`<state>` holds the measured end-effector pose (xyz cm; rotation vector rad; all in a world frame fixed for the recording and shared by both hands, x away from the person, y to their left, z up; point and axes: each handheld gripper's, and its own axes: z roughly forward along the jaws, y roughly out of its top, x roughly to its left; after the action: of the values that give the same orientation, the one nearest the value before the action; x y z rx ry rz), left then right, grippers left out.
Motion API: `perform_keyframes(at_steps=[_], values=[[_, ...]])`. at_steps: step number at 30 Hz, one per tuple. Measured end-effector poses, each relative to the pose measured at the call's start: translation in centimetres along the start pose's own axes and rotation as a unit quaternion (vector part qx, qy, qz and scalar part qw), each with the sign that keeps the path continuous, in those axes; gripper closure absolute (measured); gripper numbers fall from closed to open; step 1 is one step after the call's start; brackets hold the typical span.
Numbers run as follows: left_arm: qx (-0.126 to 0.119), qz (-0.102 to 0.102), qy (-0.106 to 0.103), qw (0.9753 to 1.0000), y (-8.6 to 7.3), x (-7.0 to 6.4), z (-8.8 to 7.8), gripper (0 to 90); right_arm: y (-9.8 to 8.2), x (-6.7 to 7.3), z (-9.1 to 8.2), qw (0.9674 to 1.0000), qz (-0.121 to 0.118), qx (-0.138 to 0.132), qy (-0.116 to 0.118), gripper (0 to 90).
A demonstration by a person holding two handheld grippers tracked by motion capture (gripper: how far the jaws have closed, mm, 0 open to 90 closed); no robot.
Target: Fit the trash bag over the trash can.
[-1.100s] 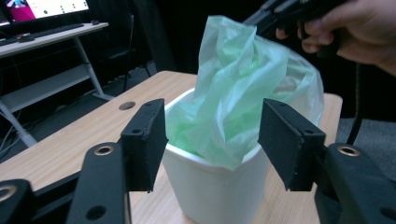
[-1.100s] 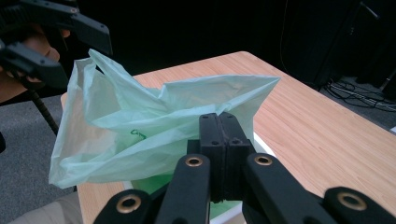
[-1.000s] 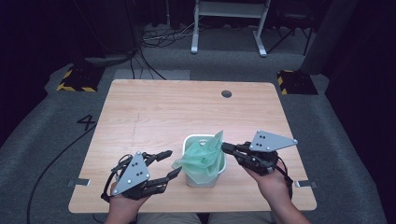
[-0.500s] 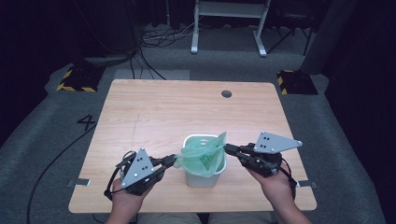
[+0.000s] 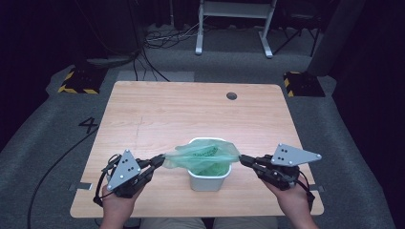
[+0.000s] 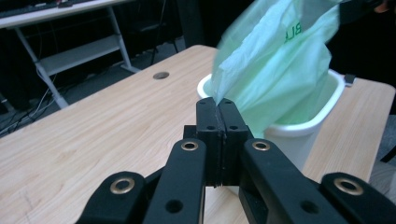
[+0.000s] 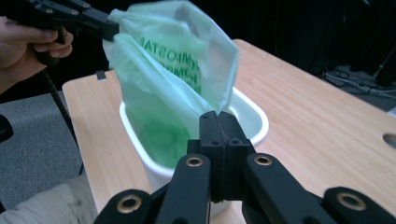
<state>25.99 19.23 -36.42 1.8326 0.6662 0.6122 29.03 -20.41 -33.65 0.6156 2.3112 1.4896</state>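
1. High view: a small white bin (image 5: 208,177) stands near the person's edge of the wooden table (image 5: 191,109), with a green plastic bag (image 5: 203,156) partly inside it. The left gripper (image 5: 161,160) pinches the bag's left edge and the right gripper (image 5: 241,159) pinches its right edge. The bag's mouth is drawn out sideways just above the rim, not yet folded over it. My judgement: the bag is in the bin and gripped on both sides; opening the mouth and fitting it over the rim is left.

2. Left gripper view: the left gripper (image 6: 217,105) has its jaws pressed together on a corner of the green plastic bag (image 6: 275,70), which rises from the white bin (image 6: 299,128) behind. It has just been closing, and film now sits between the pads.

3. Right gripper view: the right gripper (image 7: 219,119) is clamped tight on the bag's (image 7: 173,74) near edge. The far edge hangs from the other gripper (image 7: 109,28). The lower part of the bag sags into the bin (image 7: 254,119), loose and crumpled, so the lining looks unfinished.
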Motion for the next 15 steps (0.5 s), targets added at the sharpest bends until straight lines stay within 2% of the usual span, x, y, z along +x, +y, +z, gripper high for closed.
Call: perform_keyframes(at_steps=[7, 11, 13, 15], values=[[0.017, 0.001, 0.004, 0.9998, -0.6, 0.1, 0.8, 89.2, -2.3, 0.1, -0.4, 0.9995, 0.017, 0.026, 0.006, 90.0], [0.022, -0.001, -0.001, 0.9998, -0.6, 0.0, 1.1, 89.1, -3.0, 0.2, -0.2, 0.9988, 0.022, 0.041, 0.017, 90.0], [0.022, 0.001, -0.002, 0.9998, -0.6, -0.1, 1.3, 88.6, -3.0, 0.3, -0.3, 0.9987, 0.027, 0.038, 0.02, 85.3], [0.021, 0.005, 0.0, 0.9998, -0.4, -0.3, 1.3, 85.9, -2.7, 0.5, -0.4, 0.9992, 0.022, 0.029, 0.015, 74.3]])
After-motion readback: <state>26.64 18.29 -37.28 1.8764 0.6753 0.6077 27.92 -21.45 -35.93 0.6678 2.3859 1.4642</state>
